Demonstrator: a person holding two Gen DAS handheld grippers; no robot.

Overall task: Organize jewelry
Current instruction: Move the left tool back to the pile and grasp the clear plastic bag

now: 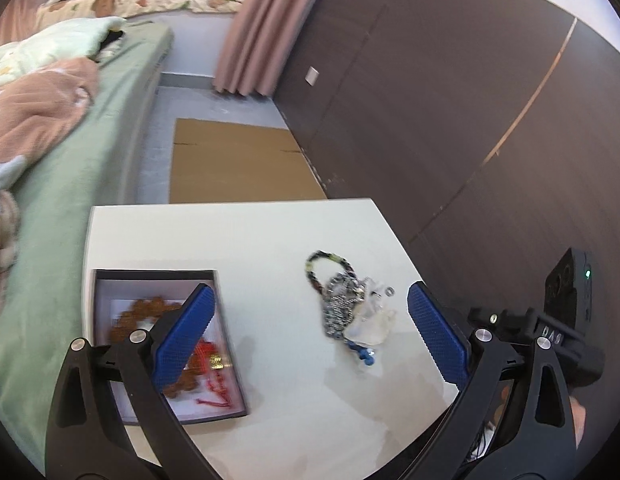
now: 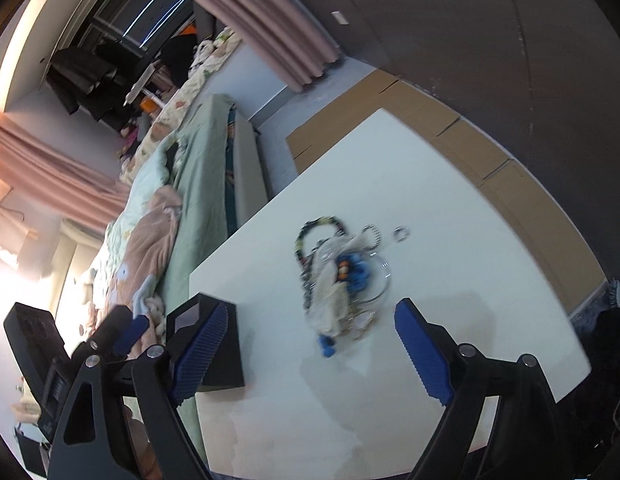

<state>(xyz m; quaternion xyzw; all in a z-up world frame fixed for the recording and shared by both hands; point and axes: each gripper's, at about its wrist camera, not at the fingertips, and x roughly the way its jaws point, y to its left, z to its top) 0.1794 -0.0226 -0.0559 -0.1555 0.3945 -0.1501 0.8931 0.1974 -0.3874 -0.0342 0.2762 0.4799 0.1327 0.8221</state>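
A tangled pile of jewelry (image 1: 350, 304) lies on the white table (image 1: 269, 240): a dark beaded bracelet (image 1: 324, 262), chains, clear pieces and blue beads. It also shows in the right wrist view (image 2: 342, 276), with a small ring (image 2: 400, 233) beside it. An open dark box (image 1: 121, 280) at the table's left holds a brown bead bracelet (image 1: 145, 308) and a red tasselled piece (image 1: 207, 360). My left gripper (image 1: 310, 332) is open and empty above the table, between box and pile. My right gripper (image 2: 310, 340) is open and empty, just short of the pile.
A bed with green sheet (image 1: 69, 184) and blankets runs along the table's left side. Flat cardboard (image 1: 237, 160) lies on the floor beyond the table. A dark wall (image 1: 450, 100) stands to the right. The box (image 2: 225, 360) shows at the table's left edge in the right wrist view.
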